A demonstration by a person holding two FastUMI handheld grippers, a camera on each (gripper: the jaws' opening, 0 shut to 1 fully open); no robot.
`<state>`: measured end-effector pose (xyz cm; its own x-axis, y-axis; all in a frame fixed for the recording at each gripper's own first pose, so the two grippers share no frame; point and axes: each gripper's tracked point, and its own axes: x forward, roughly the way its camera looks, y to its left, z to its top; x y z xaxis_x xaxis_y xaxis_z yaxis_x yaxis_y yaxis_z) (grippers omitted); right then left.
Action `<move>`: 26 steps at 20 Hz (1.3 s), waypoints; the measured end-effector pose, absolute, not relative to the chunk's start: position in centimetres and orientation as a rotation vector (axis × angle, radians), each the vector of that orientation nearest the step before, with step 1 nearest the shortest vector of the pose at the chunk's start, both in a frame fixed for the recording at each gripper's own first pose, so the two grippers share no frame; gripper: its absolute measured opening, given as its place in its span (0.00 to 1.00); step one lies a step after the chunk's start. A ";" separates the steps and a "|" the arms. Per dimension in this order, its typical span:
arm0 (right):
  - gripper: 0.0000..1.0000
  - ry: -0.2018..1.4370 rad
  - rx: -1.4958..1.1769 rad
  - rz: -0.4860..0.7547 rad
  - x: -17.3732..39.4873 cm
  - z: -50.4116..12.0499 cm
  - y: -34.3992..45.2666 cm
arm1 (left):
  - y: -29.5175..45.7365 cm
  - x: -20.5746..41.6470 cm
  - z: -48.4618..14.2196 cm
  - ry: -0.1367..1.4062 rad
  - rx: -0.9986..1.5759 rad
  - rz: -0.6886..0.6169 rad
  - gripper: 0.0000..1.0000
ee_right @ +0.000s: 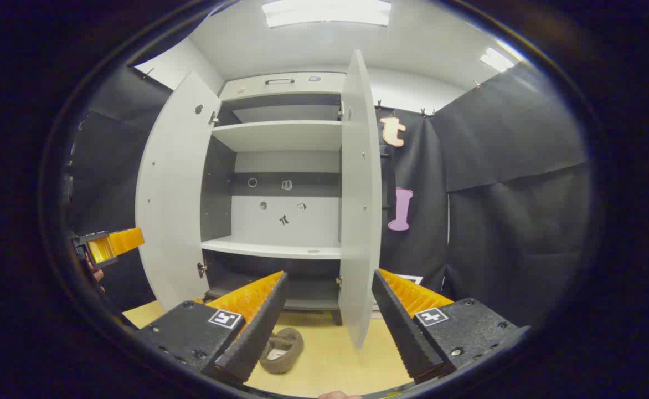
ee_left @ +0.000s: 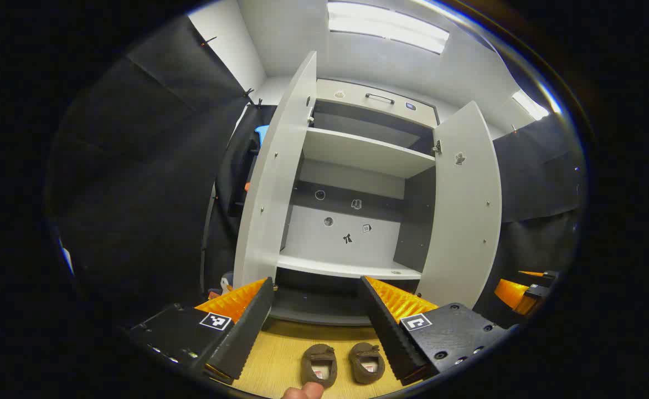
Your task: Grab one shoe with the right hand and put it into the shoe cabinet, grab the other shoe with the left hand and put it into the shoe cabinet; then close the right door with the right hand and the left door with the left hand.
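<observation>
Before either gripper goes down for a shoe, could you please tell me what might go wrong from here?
1. The two shoes lie close side by side on the floor, so the open right gripper may nudge its neighbour while taking one.
2. The right door stands open, edge-on ahead of the right gripper; a shoe carried to the shelf could clip it.
3. The left gripper hangs open above the shoes, so both grippers might crowd each other.

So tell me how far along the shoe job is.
Nothing looks done yet. Both shoes, left shoe and right shoe, sit side by side on the wooden floor in front of the cabinet, whose left door and right door stand open. The left gripper and right gripper are open, holding nothing. Left: both pickups, both placements, both doors.
</observation>
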<state>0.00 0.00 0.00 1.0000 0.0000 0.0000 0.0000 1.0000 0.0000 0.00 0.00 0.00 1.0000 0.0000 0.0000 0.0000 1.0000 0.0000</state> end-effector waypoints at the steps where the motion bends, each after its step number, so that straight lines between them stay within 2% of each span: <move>1: 0.99 -0.005 0.003 0.002 0.0 0.1 0.1 | 0.2 0.0 0.0 0.001 0.006 0.004 0.95; 9: 0.99 0.012 -0.022 0.048 0.1 -0.4 1.4 | -0.1 -0.2 -0.4 0.006 0.044 0.000 0.95; 26: 0.99 0.041 -0.017 0.069 0.3 -1.2 2.6 | 0.6 -0.7 -0.1 -0.004 0.086 0.013 0.95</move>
